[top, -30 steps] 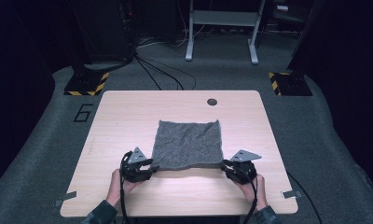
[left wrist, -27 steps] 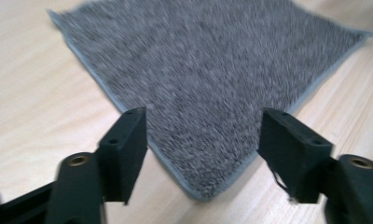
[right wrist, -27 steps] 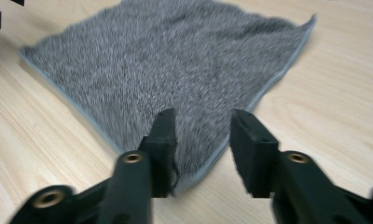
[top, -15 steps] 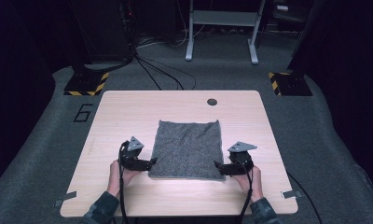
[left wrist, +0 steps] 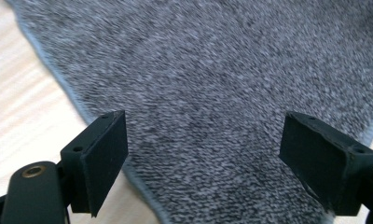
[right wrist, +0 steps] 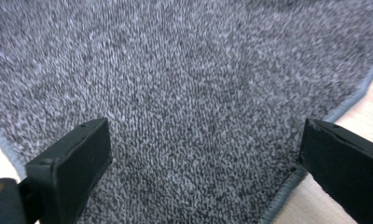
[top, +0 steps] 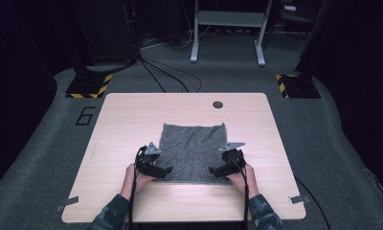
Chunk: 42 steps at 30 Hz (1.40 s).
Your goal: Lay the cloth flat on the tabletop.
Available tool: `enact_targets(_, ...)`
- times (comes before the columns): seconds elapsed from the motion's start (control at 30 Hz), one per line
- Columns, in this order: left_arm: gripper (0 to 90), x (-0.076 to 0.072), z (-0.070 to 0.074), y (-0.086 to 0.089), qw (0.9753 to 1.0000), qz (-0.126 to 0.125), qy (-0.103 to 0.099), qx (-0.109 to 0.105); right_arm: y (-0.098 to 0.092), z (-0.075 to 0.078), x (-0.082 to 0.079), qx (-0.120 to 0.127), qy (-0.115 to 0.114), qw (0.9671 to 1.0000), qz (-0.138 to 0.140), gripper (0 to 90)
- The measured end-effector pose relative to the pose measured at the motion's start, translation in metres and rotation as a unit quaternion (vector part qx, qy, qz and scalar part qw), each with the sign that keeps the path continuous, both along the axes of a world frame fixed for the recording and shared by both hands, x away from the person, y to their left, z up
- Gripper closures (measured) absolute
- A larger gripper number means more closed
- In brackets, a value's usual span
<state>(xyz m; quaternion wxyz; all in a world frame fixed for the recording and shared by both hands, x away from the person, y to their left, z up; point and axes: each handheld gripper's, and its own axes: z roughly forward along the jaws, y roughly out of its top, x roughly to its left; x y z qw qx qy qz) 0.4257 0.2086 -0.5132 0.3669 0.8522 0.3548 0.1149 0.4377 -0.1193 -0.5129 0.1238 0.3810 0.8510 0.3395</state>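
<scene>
in the high view a grey cloth lies flat on the wooden table, a little nearer the person's edge than the far one. the left gripper sits at the cloth's near left corner and the right gripper at its near right corner, each held in a hand, with the jaws pointing inward over the fabric. a small dark round hole shows in the table near the far edge, well apart from the cloth.

in the left gripper view the two black jaws stand wide apart, released, with the speckled cloth spread between them and its hemmed edge running along bare wood on the left.

in the right gripper view the jaws are likewise spread and clasp nothing; the cloth lies below and between them, its hem meeting the table at the right.
</scene>
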Motion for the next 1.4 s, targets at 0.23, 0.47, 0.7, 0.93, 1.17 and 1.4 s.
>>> enact_targets(0.23, 14.2, -0.004, -0.006, -0.004, 0.9997, -0.014, 0.005, 0.021, 0.0, -0.006, 0.0, -0.012, 0.006, 0.9999, -0.001, 2.6)
enact_targets(0.47, 13.7, -0.017, -0.008, -0.008, 0.9994, -0.008, -0.011, 0.032, 0.0, -0.008, -0.006, -0.032, -0.006, 0.9995, 0.001, 2.4)
enact_targets(0.7, 12.2, -0.03, -0.007, -0.012, 0.9995, -0.024, 0.002, 0.021, -0.009, -0.008, -0.018, -0.031, -0.005, 0.9995, 0.001, 2.5)
enact_targets(0.93, 9.7, -0.008, 0.014, -0.007, 0.9995, -0.027, -0.011, -0.015, -0.018, 0.006, -0.012, -0.011, 0.0, 0.9999, 0.003, 3.4)
enact_targets(1.17, 9.8, 0.053, 0.017, -0.024, 0.9993, -0.023, 0.029, -0.011, -0.001, 0.011, 0.037, -0.012, 0.009, 0.9999, -0.004, 3.4)
enact_targets(1.4, 9.3, 0.063, -0.001, -0.022, 0.9984, -0.008, 0.055, -0.008, 0.006, -0.002, 0.049, -0.038, 0.023, 0.999, -0.005, 3.9)
